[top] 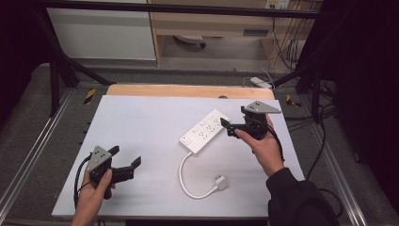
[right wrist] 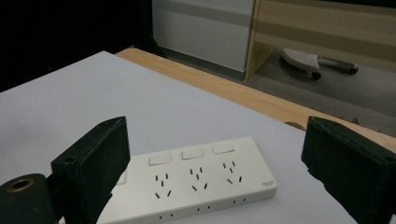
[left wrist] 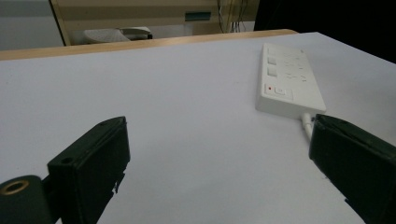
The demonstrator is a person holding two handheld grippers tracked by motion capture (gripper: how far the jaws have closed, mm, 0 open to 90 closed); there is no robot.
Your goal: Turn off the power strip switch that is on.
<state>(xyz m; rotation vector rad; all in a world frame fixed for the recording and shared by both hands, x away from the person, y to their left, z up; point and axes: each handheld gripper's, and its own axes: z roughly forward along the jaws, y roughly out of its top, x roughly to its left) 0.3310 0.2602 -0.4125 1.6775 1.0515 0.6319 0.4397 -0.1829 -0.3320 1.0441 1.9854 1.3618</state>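
While the power strip lies flat, the right hand-held gripper (jaws spread, empty) hovers just beside it.

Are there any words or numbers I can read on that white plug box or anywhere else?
No word or number here can be read.
Power strip: a tiny grey mark near its end, too small and blurred to read.
Power strip switch end: a red dot beside the switch, no lettering that can be made out.
Cabinet beyond the table: a small dark label, blurred.
Left gripper and right gripper: no text.
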